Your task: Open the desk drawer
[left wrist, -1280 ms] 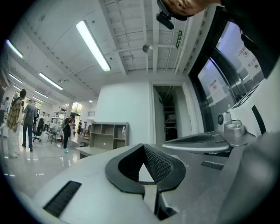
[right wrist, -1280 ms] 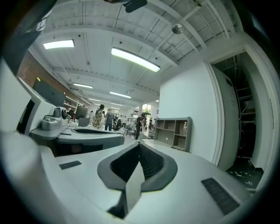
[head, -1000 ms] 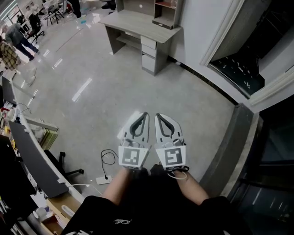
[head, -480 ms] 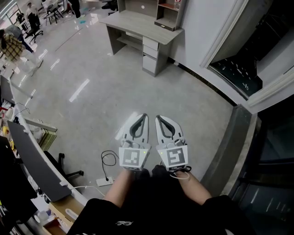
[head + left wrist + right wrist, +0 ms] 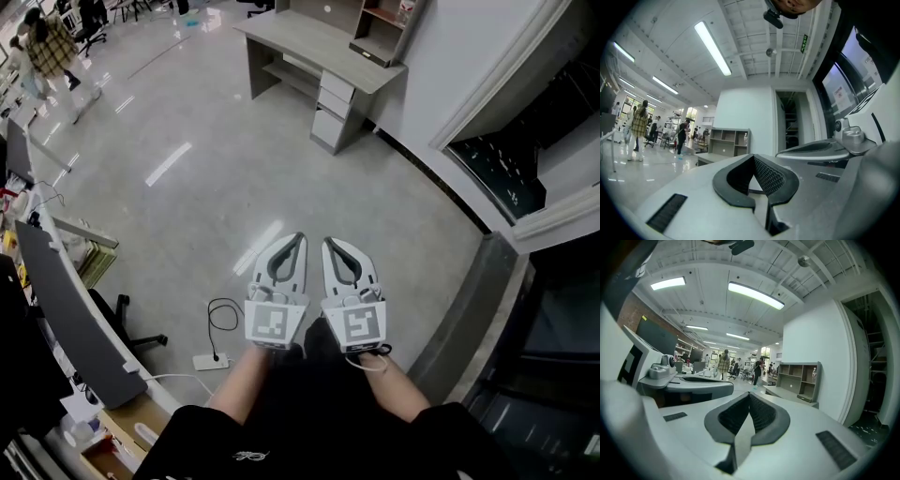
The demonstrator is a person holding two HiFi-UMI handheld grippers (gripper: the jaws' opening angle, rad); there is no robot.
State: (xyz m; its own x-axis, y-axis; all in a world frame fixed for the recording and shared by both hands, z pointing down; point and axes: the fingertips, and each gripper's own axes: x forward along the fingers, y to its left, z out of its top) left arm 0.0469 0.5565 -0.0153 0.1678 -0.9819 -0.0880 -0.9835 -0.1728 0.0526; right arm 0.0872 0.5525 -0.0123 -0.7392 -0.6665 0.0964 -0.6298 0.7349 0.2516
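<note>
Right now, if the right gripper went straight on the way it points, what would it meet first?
Nothing close: the right gripper faces open floor. Far ahead it would probably reach the desk, though depth is unclear.

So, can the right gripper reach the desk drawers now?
Probably not yet: the right gripper is shut, close to the person, and the desk drawers stand far across the floor. Nothing blocks the way.

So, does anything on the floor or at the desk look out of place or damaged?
Only one thing: a white power strip lies loose on the open floor with a black cable curled beside it, a possible trip hazard. The desk stands tidy, and its drawers look shut.
</note>
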